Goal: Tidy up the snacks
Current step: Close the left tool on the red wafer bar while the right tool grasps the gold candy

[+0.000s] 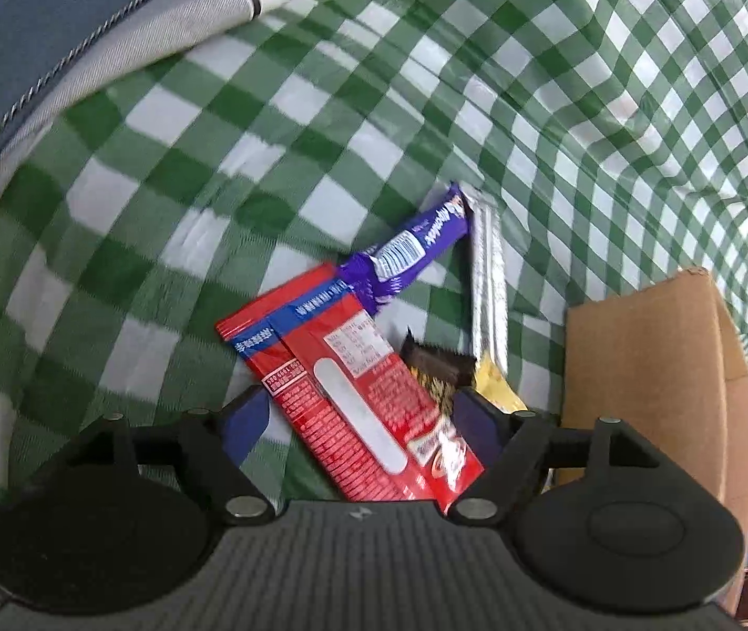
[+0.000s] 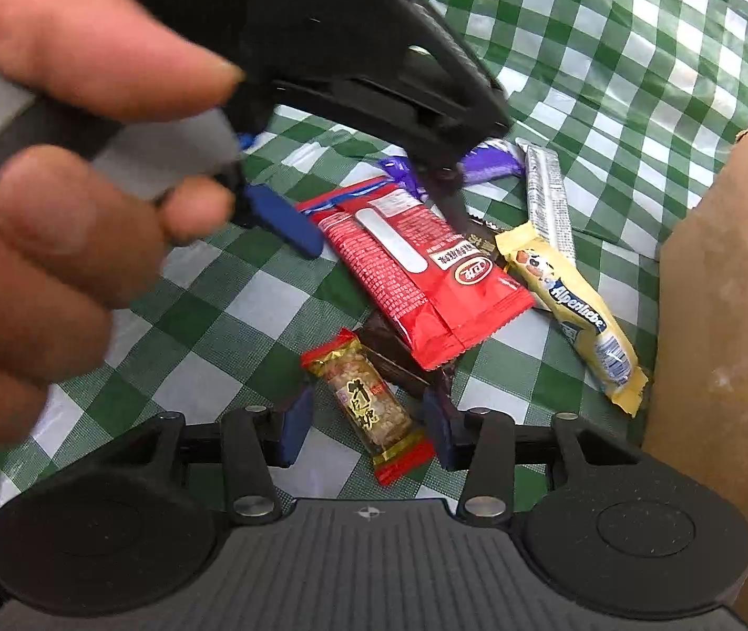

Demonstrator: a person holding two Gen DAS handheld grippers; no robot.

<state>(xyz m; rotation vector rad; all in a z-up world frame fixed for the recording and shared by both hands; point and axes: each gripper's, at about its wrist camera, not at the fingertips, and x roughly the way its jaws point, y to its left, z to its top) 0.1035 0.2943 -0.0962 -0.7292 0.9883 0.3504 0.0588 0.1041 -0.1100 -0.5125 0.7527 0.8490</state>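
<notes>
A small heap of snacks lies on the green checked cloth (image 1: 163, 200). My left gripper (image 1: 362, 420) is open, its jaws standing either side of the red wafer pack (image 1: 352, 399), which lies flat. The right wrist view shows that gripper from above, one blue pad (image 2: 284, 221) beside the red pack (image 2: 416, 273). My right gripper (image 2: 368, 431) is open around a small red-ended peanut bar (image 2: 368, 405), with slim gaps at both pads. A purple bar (image 2: 489, 163), a silver bar (image 2: 547, 194), a yellow Alpenliebe bar (image 2: 568, 305) and a dark brown pack (image 2: 395, 363) lie around.
A brown cardboard box (image 1: 647, 384) stands right of the heap, close to the yellow bar, and its wall (image 2: 726, 315) fills the right edge. A person's hand (image 2: 58, 158) on the left gripper blocks the upper left. A denim sleeve (image 1: 58, 26) shows at top left.
</notes>
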